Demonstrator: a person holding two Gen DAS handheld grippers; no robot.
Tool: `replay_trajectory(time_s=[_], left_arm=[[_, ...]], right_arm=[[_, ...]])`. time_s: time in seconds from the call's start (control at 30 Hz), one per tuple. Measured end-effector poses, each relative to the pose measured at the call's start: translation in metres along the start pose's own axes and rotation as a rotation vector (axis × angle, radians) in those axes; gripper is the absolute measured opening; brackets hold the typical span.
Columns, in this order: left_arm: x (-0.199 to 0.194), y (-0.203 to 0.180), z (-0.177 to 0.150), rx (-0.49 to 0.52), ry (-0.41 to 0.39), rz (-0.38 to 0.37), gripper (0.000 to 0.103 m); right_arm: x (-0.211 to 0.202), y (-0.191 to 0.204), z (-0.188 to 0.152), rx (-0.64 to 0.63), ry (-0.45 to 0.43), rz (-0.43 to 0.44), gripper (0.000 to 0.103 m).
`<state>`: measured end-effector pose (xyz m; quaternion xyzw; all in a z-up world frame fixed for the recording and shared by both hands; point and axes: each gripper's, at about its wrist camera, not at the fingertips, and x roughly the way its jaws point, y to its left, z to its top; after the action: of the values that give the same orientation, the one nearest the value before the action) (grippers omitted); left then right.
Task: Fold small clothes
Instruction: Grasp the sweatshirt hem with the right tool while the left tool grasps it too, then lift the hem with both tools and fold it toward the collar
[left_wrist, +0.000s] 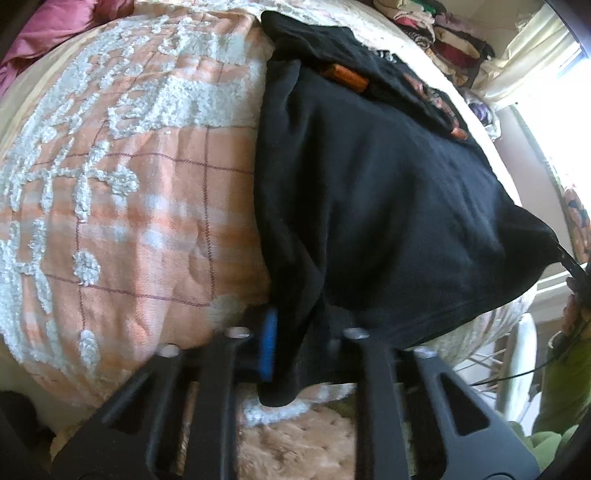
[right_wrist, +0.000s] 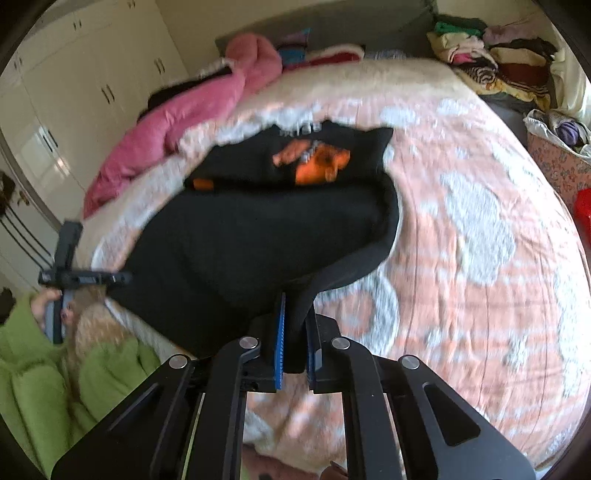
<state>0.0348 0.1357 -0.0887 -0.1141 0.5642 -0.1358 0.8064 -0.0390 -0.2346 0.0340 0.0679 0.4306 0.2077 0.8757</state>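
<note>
Black cotton garment with orange print (right_wrist: 258, 229): centre frame, spread on peach-and-white tufted bedspread (right_wrist: 461, 258). Left hand-held gripper (left_wrist: 295, 332) and right hand-held gripper (right_wrist: 295, 343) each clamp its near hem.

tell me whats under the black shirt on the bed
The black shirt lies on the peach and white bedspread, which shows all around it. Whatever is directly beneath the cloth is covered. Its near edge is lifted, pinched by both grippers.

Daylight floods from window (left_wrist: 569, 59) right of the left tongs, blown out. Both views motion-blurred, worst ahead of the tongs; heavy fisheye bending, dark vignette corners.
</note>
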Motion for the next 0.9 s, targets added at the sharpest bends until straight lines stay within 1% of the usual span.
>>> replay_trajectory(time_s=[0.07,0.2,0.4,0.6,0.63,0.67,0.9], left_arm=[[-0.010,-0.004,0.000,0.016,-0.033,0.002,0.003],[-0.038,-0.007,0.009,0.018,-0.120,-0.024,0.003],[-0.068,-0.010,0.026,0.028,-0.209,-0.039,0.003],[-0.086,-0.012,0.042,0.015,-0.277,-0.048,0.002],[-0.088,-0.012,0.044,0.015,-0.286,-0.041,0.002],[-0.091,-0.015,0.046,0.023,-0.298,-0.029,0.002],[-0.104,-0.019,0.066,0.021,-0.350,-0.040,0.002]], right_arm=[[-0.005,-0.001,0.009,0.002,-0.028,0.021,0.008],[-0.009,-0.002,0.018,0.001,-0.059,0.016,0.008],[-0.018,-0.008,0.029,0.017,-0.109,0.014,0.008],[-0.029,-0.018,0.043,0.051,-0.174,-0.015,0.008],[-0.030,-0.020,0.046,0.052,-0.181,-0.018,0.008],[-0.030,-0.021,0.048,0.051,-0.184,-0.022,0.008],[-0.037,-0.024,0.067,0.023,-0.233,-0.071,0.008]])
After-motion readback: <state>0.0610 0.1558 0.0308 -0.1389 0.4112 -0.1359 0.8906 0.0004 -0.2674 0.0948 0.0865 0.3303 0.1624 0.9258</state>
